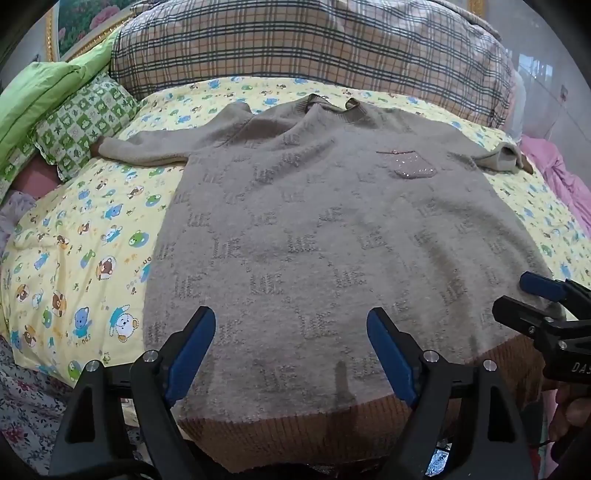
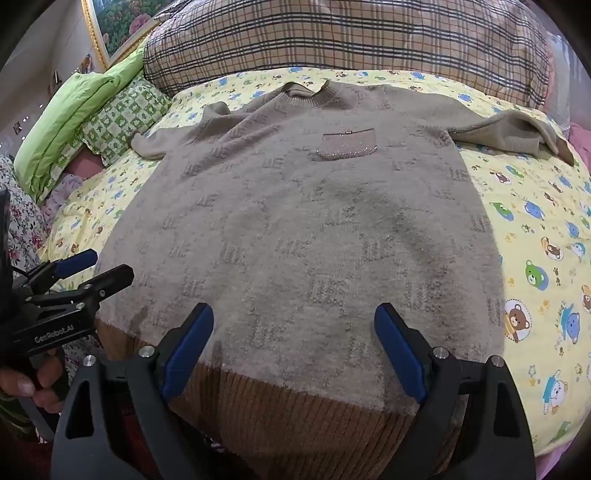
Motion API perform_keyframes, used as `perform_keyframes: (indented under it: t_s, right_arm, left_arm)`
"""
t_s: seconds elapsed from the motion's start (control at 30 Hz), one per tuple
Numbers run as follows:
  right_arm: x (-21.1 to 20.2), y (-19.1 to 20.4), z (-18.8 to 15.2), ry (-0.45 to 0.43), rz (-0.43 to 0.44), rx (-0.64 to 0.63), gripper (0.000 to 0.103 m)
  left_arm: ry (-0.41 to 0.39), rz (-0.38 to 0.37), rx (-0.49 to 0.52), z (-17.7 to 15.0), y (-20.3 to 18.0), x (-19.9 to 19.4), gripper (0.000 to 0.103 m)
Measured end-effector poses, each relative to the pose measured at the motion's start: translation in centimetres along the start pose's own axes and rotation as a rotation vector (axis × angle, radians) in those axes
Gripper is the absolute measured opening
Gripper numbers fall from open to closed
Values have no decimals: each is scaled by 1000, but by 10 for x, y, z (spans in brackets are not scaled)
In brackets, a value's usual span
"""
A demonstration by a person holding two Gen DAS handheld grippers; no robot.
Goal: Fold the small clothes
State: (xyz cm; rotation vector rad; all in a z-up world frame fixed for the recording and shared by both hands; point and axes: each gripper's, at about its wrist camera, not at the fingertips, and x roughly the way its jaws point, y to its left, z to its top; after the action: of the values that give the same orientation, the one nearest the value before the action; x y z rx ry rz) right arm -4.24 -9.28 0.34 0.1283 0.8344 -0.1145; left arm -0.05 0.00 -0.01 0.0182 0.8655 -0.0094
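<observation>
A small beige knit sweater point(image 1: 314, 229) with a brown ribbed hem and a sparkly chest pocket point(image 1: 410, 164) lies flat, face up, on a yellow cartoon-print bedsheet point(image 1: 74, 258). Its sleeves spread out to both sides. It also shows in the right wrist view point(image 2: 295, 229), pocket point(image 2: 347, 142) near the collar. My left gripper point(image 1: 291, 347) is open and empty above the hem's left part. My right gripper point(image 2: 293, 343) is open and empty above the hem's right part. Each gripper shows in the other's view: the right one point(image 1: 532, 299), the left one point(image 2: 99, 267).
A plaid quilt point(image 1: 295, 40) is piled at the far side of the bed. Green pillows point(image 1: 55, 110) lie at the far left, pink bedding point(image 1: 561, 177) at the right. A floral cloth point(image 1: 22, 413) hangs at the near left edge. A framed picture point(image 2: 122, 22) hangs behind.
</observation>
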Motion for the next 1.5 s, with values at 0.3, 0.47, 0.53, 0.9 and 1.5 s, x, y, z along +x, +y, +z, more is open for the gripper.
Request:
perform_keyframes:
  t_s: [0.3, 0.47, 0.53, 0.9, 1.5]
  right_arm:
    - [0, 1, -2, -5, 3, 9, 89]
    - [-1, 2, -1, -15, 9, 12, 89]
    - [-1, 1, -1, -22, 12, 14, 89]
    - [-1, 0, -1, -15, 11, 18, 89]
    - [-7, 4, 1, 5, -6, 3, 89]
  left_arm:
    - [36, 3, -3, 2, -7, 1, 85]
    - [38, -6, -4, -1, -1, 2, 85]
    - [24, -2, 0, -1, 0, 1, 85]
    - [23, -6, 3, -2, -1, 1, 85]
    - [-8, 8, 27, -3, -4, -2, 85]
